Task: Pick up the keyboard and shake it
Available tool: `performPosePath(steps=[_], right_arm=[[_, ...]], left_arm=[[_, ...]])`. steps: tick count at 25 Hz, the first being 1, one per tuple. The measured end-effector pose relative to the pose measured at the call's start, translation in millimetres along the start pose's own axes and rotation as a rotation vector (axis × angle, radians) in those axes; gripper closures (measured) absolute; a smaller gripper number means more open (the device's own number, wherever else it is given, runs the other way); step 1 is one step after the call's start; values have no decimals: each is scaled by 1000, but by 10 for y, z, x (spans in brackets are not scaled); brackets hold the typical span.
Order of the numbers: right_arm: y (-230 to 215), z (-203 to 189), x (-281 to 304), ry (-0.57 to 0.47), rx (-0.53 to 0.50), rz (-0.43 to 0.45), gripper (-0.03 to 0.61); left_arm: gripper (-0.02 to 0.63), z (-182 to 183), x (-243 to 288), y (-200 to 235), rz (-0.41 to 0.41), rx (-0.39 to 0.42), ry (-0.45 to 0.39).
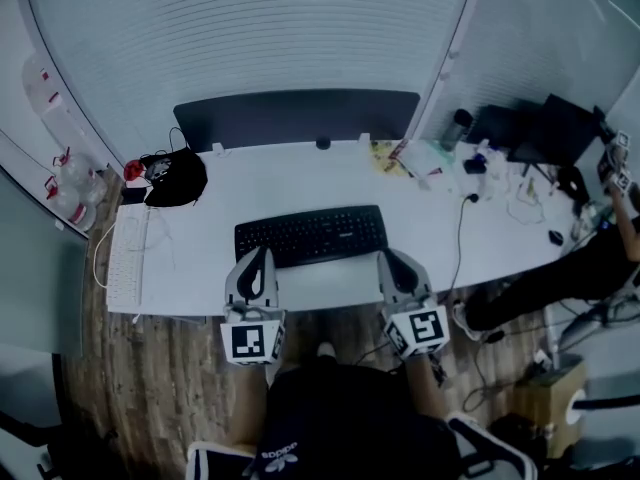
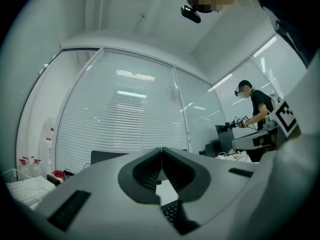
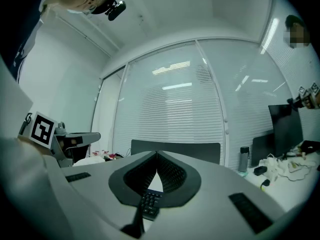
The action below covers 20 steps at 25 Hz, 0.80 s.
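A black keyboard [image 1: 311, 235] lies flat on the white desk [image 1: 330, 178], in front of me. My left gripper [image 1: 260, 254] is at the keyboard's front left edge, shut with nothing between its jaws. At the front right corner is my right gripper [image 1: 388, 257], also shut and empty. In the left gripper view the fingertips meet at the left gripper [image 2: 161, 153], and a bit of the keyboard [image 2: 171, 212] shows below them. The right gripper view shows the right gripper [image 3: 156, 157] closed, with keyboard keys [image 3: 148, 203] just beyond it.
A dark monitor back [image 1: 297, 118] stands behind the keyboard. A white keyboard [image 1: 127, 261] and a black bag [image 1: 175, 178] lie at the desk's left end. Bottles, cables and gear [image 1: 480, 163] crowd the right end, where another person [image 1: 620, 218] works.
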State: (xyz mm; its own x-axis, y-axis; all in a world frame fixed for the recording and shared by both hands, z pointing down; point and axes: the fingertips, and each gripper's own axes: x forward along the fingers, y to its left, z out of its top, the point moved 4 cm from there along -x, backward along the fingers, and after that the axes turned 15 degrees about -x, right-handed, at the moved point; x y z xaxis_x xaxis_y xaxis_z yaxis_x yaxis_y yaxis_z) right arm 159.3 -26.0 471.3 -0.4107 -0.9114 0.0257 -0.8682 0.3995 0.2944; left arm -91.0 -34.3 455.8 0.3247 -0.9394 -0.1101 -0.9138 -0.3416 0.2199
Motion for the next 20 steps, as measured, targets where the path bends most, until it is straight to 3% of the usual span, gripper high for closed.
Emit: performPosePath(steps=[9, 20], right_arm=[[-207, -226, 209, 27, 29, 24, 573], [-346, -285, 750, 49, 30, -8, 574]], left_arm=[[607, -64, 155, 214, 100, 17, 16], [607, -96, 707, 536, 74, -1, 46]])
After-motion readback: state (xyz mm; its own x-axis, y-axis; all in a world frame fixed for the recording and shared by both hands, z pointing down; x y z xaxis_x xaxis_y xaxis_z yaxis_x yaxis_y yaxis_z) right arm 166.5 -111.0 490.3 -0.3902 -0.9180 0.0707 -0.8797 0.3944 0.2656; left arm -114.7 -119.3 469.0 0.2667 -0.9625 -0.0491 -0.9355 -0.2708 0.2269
